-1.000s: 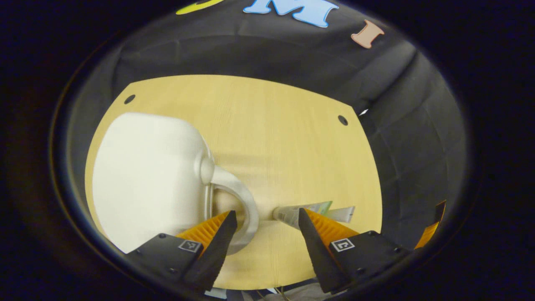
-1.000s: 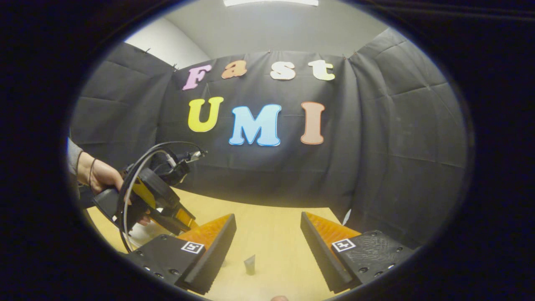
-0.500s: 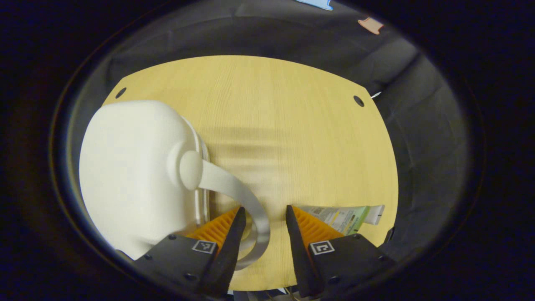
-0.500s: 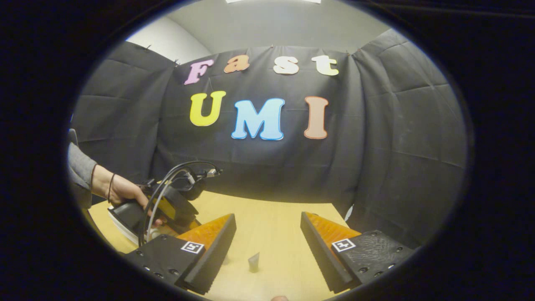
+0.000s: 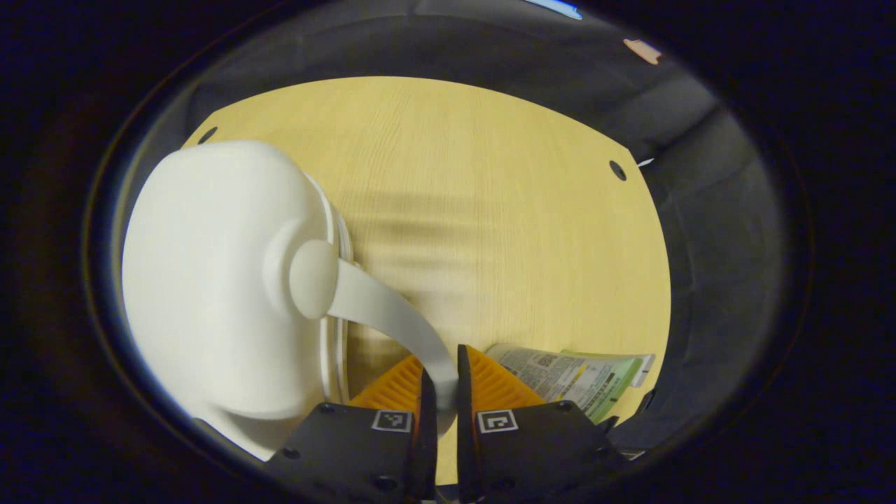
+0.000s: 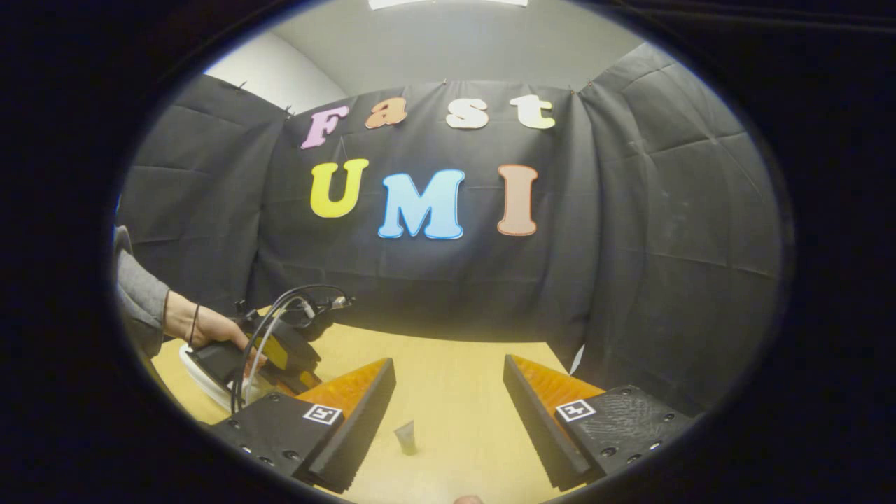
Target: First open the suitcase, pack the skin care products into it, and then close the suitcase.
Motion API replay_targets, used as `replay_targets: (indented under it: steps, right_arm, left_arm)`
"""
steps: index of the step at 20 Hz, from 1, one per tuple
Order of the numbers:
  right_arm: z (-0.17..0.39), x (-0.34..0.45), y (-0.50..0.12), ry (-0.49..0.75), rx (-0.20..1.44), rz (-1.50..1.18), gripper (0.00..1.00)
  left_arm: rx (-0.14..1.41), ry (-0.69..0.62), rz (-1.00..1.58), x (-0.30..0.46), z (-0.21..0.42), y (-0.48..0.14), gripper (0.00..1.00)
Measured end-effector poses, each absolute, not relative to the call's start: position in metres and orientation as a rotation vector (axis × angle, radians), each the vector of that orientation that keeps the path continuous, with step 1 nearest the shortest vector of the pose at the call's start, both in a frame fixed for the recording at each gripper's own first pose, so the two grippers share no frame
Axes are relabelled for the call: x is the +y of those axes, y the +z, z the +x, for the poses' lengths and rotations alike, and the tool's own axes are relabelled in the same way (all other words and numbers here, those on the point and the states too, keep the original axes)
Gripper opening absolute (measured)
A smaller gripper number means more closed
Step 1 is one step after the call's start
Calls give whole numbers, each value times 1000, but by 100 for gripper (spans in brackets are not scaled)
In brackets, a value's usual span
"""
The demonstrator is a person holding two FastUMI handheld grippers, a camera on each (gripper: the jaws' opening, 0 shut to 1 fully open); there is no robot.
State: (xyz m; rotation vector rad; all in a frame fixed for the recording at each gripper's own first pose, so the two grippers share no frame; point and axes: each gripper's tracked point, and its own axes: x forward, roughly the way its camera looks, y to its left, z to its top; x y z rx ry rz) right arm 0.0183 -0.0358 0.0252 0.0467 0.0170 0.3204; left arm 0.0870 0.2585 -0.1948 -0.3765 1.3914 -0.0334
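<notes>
A white hard-shell suitcase (image 5: 217, 280) lies closed on the wooden table (image 5: 490, 210). Its curved white handle (image 5: 392, 318) arcs down from a round hinge, and my left gripper (image 5: 441, 392) is shut on the handle's lower end. A skin care tube (image 5: 574, 371) with a green and white label lies flat just right of the left gripper. In the right gripper view my right gripper (image 6: 448, 392) hangs open above the table, with the end of a small tube (image 6: 404, 437) between its fingers farther off. The left gripper and the hand (image 6: 210, 329) holding it sit over the suitcase rim (image 6: 203, 381).
Black cloth walls close in the table on the far and right sides. The table has small round holes near its far corners (image 5: 617, 170). Bare wood stretches across the middle and far part of the table top.
My left gripper moved in and its fingers closed onto the suitcase handle, from wide open to shut. The right gripper stayed open and barely shifted.
</notes>
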Motion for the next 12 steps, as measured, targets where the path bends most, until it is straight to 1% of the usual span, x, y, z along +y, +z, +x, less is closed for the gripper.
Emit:
replay_targets:
  steps: [2,3,8,9,12]
  right_arm:
    - [18,-38,23,336,19,51,95]
    - [18,-38,24,342,17,50,95]
    - [18,-38,36,320,-23,41,94]
    - [17,-34,40,319,-30,46,95]
    - [14,-20,44,319,-40,49,95]
  left_arm:
    - [1381,-34,-372,271,91,-175,20]
    - [1378,-37,-373,278,93,-163,17]
    - [1360,-71,-410,329,105,-76,17]
    - [1350,-78,-406,313,95,-64,17]
    - [1323,-102,-387,355,104,-16,17]
